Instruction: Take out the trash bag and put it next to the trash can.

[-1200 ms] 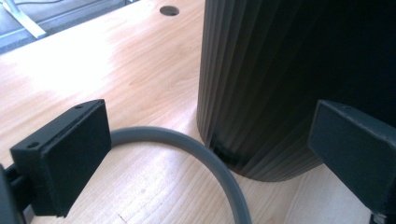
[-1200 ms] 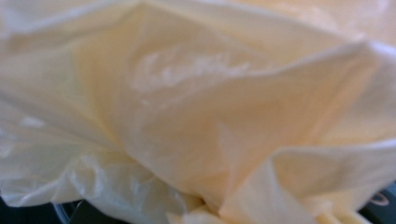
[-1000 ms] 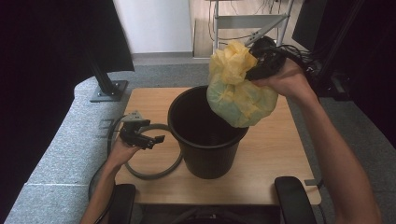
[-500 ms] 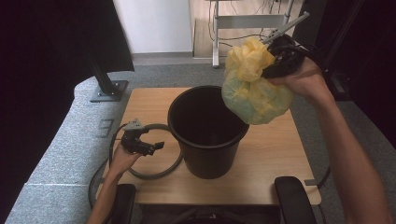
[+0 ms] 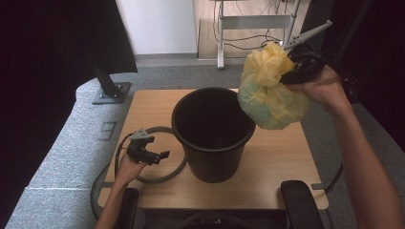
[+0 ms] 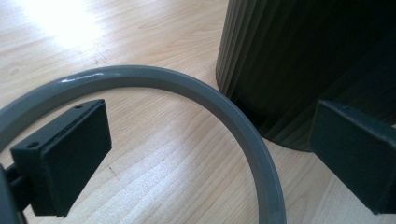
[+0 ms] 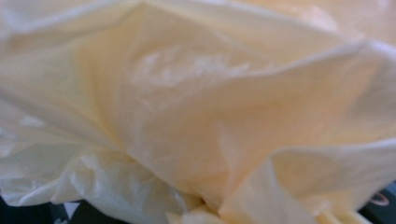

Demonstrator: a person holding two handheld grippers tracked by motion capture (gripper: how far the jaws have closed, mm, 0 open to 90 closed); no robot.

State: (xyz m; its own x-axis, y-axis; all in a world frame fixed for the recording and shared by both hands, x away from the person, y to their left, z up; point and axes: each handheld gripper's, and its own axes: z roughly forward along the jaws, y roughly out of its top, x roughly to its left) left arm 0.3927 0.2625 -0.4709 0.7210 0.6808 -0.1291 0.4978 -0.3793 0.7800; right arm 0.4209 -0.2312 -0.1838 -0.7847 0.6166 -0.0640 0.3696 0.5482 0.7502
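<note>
A black ribbed bin (image 5: pixel 211 138) stands in the middle of the wooden table (image 5: pixel 286 157). To its left a grey ring (image 5: pixel 165 129) lies flat on the wood. My left gripper (image 5: pixel 152 155) hovers low over that ring, open, with nothing between its fingers. In the left gripper view its gripper (image 6: pixel 215 126) straddles the ring's arc (image 6: pixel 187 86), and the bin's wall (image 6: pixel 303 60) is close at the right. My right gripper (image 5: pixel 290 71) is raised at the bin's right, shut on the gathered top of a full yellow bag (image 5: pixel 272 93). The bag's plastic (image 7: pixel 196 112) hides the right gripper's jaws.
Black chair armrests (image 5: pixel 296 202) sit at the table's near edge. A stand's base (image 5: pixel 112 90) rests on the grey carpet at the back left, and a metal desk frame (image 5: pixel 258 21) stands behind. The left gripper's cable (image 5: pixel 98 191) loops off the table's left edge.
The right hand has carried the yellow bag to the right, off the bin's mouth. The left gripper has sunk closer to the grey ring.
</note>
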